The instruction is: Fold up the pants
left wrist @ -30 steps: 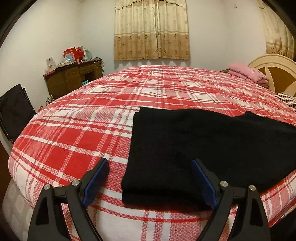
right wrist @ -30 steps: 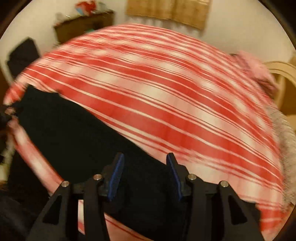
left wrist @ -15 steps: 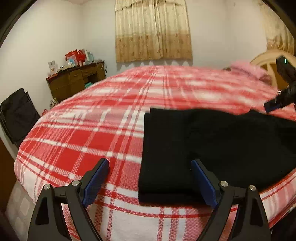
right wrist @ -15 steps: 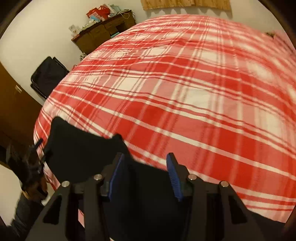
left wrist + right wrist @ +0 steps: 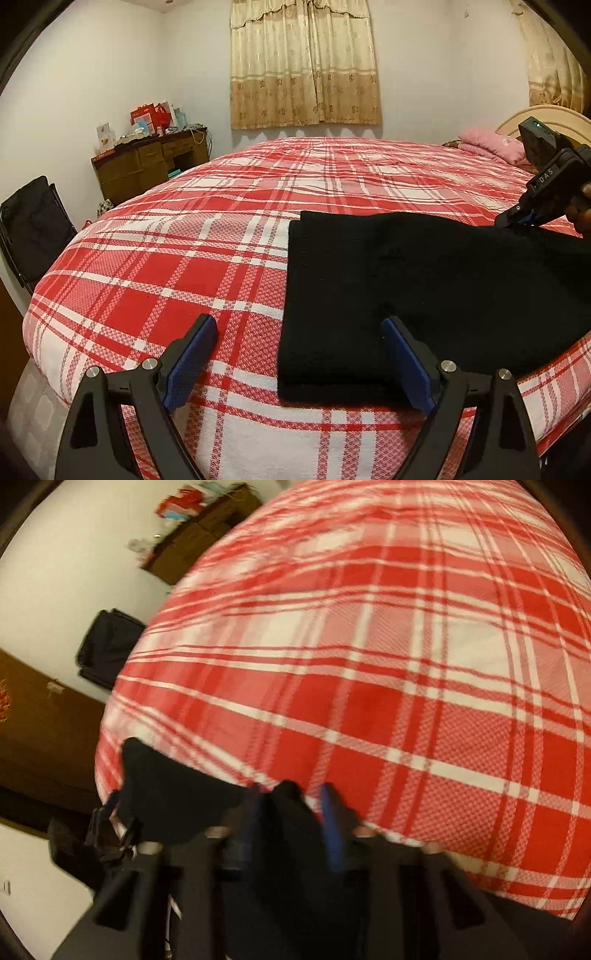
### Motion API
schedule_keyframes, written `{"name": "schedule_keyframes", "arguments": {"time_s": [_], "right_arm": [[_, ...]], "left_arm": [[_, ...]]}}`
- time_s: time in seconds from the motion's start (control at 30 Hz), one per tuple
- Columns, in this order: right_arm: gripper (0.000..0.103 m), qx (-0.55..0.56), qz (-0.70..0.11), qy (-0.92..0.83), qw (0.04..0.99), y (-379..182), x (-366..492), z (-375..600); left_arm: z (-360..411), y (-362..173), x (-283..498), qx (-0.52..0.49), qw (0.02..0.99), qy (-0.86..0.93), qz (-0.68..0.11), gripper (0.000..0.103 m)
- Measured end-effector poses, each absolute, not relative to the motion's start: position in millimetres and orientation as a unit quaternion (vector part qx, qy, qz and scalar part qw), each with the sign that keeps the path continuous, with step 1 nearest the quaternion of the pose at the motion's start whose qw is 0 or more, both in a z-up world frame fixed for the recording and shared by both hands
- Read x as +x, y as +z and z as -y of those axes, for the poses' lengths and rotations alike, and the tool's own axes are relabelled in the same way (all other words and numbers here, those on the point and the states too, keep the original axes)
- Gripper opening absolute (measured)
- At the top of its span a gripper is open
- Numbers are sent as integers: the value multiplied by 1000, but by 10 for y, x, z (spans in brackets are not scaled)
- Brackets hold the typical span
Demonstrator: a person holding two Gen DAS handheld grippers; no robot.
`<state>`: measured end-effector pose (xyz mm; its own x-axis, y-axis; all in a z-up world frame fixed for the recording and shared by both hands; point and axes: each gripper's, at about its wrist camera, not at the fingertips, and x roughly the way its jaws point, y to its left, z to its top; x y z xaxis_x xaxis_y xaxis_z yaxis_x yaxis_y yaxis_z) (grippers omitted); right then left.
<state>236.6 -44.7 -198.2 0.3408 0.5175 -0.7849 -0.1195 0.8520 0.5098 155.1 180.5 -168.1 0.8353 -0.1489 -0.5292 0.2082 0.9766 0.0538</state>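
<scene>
1. Left wrist view. The pants (image 5: pixel 424 288) lie flat near the front edge of the bed (image 5: pixel 207 236), already doubled: two layers show at the near left corner. They are black and lie on the red plaid cover, toward the right half of the view.

2. The left gripper (image 5: pixel 299 358) hovers low at the near left corner of the pants, its fingers wide apart and holding nothing. One pad (image 5: pixel 404 365) stands over the cloth; the other is over bare cover. In my judgement this straddle puts the folded edge between the fingers for a pinch.

3. At the far right edge, the right gripper (image 5: pixel 517 219) meets the far end of the pants, tilted down toward the cloth. The grip itself is too small to judge here.

4. Right wrist view, blurred. The right gripper (image 5: pixel 291 823) points across the bed, tilted left. A raised peak of the pants (image 5: pixel 284 812) sits between its fingers, which are close together and appear clamped on it.

5. The cloth hangs away down-left from the peak, off the cover, which suggests this end is being carried over for the next fold.

6. A dresser (image 5: pixel 147 166) stands by the wall, well apart from the work.
</scene>
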Motion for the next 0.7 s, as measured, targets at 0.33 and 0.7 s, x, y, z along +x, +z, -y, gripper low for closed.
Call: {"name": "schedule_keyframes", "arguments": {"time_s": [0.33, 0.7], "right_arm": [[6, 174, -489, 182, 835, -1738, 2249, 505], [18, 110, -476, 147, 860, -1798, 2265, 405]], "left_arm": [[-1800, -1706, 1522, 56, 959, -93, -263, 92], [-1793, -1671, 1531, 45, 956, -87, -276, 93]]}}
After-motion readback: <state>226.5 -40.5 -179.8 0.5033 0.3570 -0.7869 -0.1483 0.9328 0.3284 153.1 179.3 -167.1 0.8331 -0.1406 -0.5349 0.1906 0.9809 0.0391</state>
